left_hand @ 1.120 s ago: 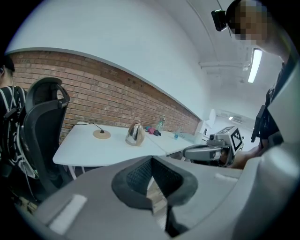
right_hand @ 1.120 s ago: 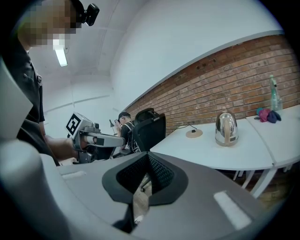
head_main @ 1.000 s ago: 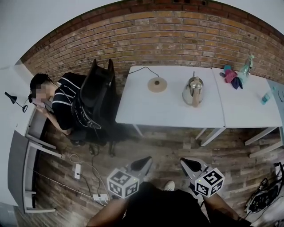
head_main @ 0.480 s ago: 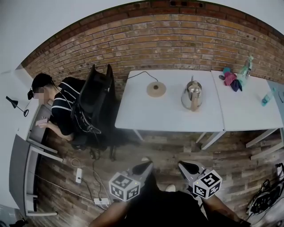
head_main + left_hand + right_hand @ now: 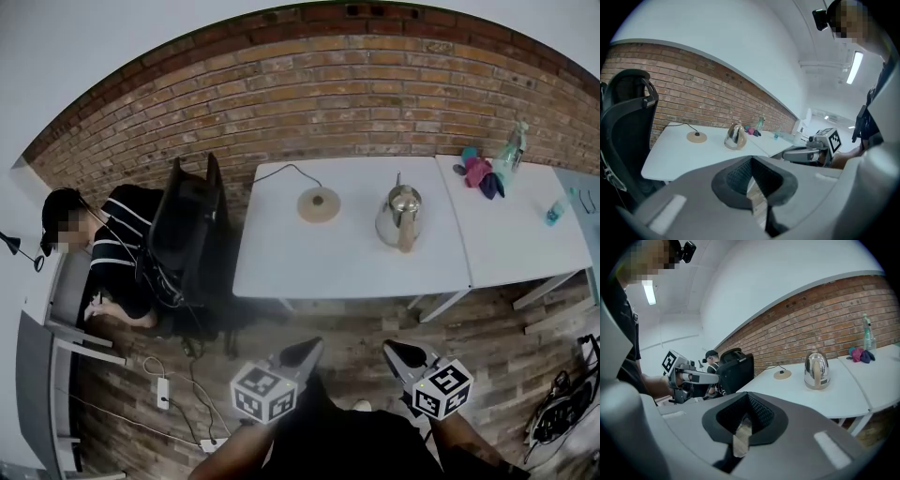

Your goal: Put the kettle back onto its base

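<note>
Nothing of the task done yet. Steel kettle upright on the white table, off its round base, apart from it and to its right in the head view. Base bare, cord trailing toward the brick wall. Left gripper and right gripper both pressed together on nothing, over the wooden floor, well short of the table. Still to do, most likely: reach, open, take the handle, lift, seat on the base.

A kettle of mirror-polished metal is shown at centre right, its handle pale and matt. Left of it, the base is seen as a matt tan disc. The table is smooth, matt white; the wall is rough red brick and the floor is worn wood.
</note>
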A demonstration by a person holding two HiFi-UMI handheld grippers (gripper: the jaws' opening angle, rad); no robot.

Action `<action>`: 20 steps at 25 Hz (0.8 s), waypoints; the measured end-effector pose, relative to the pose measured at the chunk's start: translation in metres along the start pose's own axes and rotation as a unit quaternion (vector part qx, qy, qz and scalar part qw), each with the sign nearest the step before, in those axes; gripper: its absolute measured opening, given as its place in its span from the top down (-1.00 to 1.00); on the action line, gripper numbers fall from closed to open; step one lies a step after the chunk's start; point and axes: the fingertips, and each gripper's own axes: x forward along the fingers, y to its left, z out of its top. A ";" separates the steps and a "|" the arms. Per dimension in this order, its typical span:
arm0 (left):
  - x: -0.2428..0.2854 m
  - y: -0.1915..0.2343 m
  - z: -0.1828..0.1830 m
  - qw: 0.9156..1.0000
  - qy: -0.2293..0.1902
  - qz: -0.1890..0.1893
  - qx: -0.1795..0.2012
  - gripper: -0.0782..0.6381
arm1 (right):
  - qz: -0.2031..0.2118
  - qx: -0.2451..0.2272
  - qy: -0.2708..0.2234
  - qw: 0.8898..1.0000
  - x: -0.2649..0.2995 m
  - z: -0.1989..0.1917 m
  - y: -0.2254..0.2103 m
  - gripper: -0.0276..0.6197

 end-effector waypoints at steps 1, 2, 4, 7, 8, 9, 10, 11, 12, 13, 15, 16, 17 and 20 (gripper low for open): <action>0.002 0.010 0.003 1.000 0.000 -0.001 -0.001 0.78 | -0.003 0.001 0.001 1.000 0.008 0.003 -0.003 0.83; 0.005 0.019 0.006 1.000 0.000 -0.003 -0.002 0.78 | -0.005 0.002 0.003 1.000 0.016 0.006 -0.005 0.83; 0.011 0.039 0.013 1.000 0.000 -0.008 -0.005 0.78 | -0.011 -0.002 0.011 1.000 0.035 0.011 -0.010 0.83; 0.020 0.070 0.026 1.000 0.001 -0.018 -0.006 0.78 | -0.022 -0.020 0.025 0.999 0.066 0.021 -0.015 0.83; 0.022 0.080 0.031 1.000 0.002 -0.023 -0.006 0.78 | -0.025 -0.024 0.028 0.999 0.076 0.026 -0.016 0.83; 0.025 0.091 0.036 1.000 0.002 -0.027 -0.005 0.78 | -0.029 -0.025 0.029 0.999 0.086 0.031 -0.018 0.83; 0.027 0.101 0.042 1.000 0.002 -0.031 -0.003 0.78 | -0.033 -0.025 0.028 0.999 0.097 0.038 -0.020 0.83; 0.030 0.112 0.048 0.999 0.003 -0.034 -0.001 0.78 | -0.038 -0.026 0.026 0.999 0.107 0.044 -0.023 0.83; 0.031 0.123 0.053 0.999 0.003 -0.037 0.001 0.78 | -0.042 -0.026 0.023 0.999 0.118 0.050 -0.025 0.83; 0.033 0.134 0.058 0.999 0.003 -0.041 0.004 0.78 | -0.046 -0.025 0.021 0.998 0.127 0.056 -0.026 0.83; 0.035 0.153 0.067 0.999 0.003 -0.048 0.011 0.78 | -0.053 -0.024 0.018 0.998 0.146 0.066 -0.027 0.83; 0.036 0.162 0.071 0.999 0.004 -0.052 0.014 0.78 | -0.058 -0.023 0.018 0.998 0.154 0.069 -0.027 0.83; 0.037 0.172 0.075 0.998 0.005 -0.056 0.016 0.78 | -0.062 -0.022 0.019 0.998 0.163 0.072 -0.028 0.83; 0.040 0.198 0.083 0.997 0.008 -0.070 0.017 0.78 | -0.074 -0.017 0.020 0.997 0.188 0.081 -0.031 0.83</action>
